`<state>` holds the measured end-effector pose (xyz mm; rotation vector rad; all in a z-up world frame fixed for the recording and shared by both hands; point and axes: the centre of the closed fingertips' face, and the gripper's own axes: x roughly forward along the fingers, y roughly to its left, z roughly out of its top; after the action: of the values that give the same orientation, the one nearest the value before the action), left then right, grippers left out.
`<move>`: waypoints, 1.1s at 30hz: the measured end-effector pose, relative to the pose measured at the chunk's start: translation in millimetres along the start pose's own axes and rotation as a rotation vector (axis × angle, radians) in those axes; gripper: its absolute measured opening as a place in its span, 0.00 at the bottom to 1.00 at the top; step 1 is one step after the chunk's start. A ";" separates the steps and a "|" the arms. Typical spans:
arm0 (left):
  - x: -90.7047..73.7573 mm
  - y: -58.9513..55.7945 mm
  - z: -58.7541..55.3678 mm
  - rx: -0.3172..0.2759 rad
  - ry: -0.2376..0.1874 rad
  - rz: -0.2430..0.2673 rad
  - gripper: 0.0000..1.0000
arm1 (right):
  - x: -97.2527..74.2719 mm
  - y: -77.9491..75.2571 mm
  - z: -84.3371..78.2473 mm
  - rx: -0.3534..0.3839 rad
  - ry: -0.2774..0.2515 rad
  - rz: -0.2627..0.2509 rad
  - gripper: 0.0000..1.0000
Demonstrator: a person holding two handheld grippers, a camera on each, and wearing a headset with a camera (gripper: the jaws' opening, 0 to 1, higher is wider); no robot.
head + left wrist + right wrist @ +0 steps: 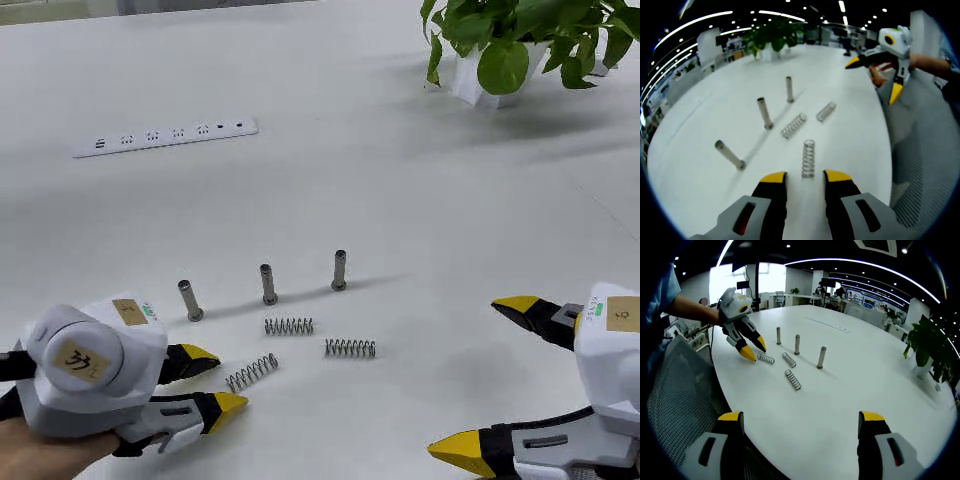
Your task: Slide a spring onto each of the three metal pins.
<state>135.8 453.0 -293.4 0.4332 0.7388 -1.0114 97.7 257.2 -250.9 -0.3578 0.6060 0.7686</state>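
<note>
Three metal pins stand upright in a row on the white counter (400, 180), none wearing a spring: the left pin (190, 300), the middle pin (268, 284) and the right pin (339, 270). Three springs lie flat just in front of them, apart from one another: the near spring (251, 372), the middle spring (289, 326) and the right spring (350, 348). The left gripper (225, 380) has its jaws a little apart and empty, the near spring just ahead of the gap. The right gripper (465, 378), cut off by the head view's right and lower edges, is spread wide and holds nothing. A power strip (165, 137) lies farther back. The potted plant (510, 40) is cropped at the top.
</note>
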 end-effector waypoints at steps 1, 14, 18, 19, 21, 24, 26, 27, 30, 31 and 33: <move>0.6 -0.4 0.5 0.004 0.008 -0.005 0.28 | 0.1 0.2 0.4 0.000 -0.001 0.000 0.96; 7.5 -2.4 -0.2 0.088 0.122 -0.028 0.21 | 0.7 0.7 0.7 -0.004 -0.001 0.003 0.96; 7.4 -2.4 -1.2 0.090 0.141 -0.027 0.19 | 0.8 0.4 1.0 -0.002 -0.002 0.002 0.96; 7.7 -2.7 -0.7 0.090 0.149 -0.025 0.19 | 0.9 0.6 0.7 -0.002 -0.001 0.004 0.96; 8.5 -3.8 -0.4 0.088 0.160 -0.024 0.19 | 1.0 1.3 0.6 -0.004 0.000 0.006 0.96; 9.9 -5.7 0.3 0.088 0.175 -0.015 0.18 | 1.3 2.4 -0.1 -0.006 0.004 0.011 0.96; 10.2 -6.1 0.6 0.088 0.185 -0.010 0.17 | 1.4 2.5 -0.1 -0.008 0.004 0.011 0.96; 10.2 -6.6 0.3 0.091 0.195 -0.007 0.17 | 1.5 2.7 -0.1 -0.006 0.004 0.012 0.96; 10.3 -9.3 -0.8 0.124 0.223 -0.005 0.14 | 1.7 3.2 -0.2 -0.007 0.004 0.015 0.96; 10.6 -10.2 -0.8 0.127 0.229 -0.003 0.13 | 1.8 3.5 -0.4 -0.007 0.004 0.016 0.96; 10.8 -10.9 -1.2 0.135 0.238 0.002 0.12 | 1.8 3.7 -0.5 -0.009 0.005 0.016 0.96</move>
<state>129.3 442.1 -302.1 0.6791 0.8852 -1.0218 95.8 260.4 -252.8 -0.3635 0.6105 0.7866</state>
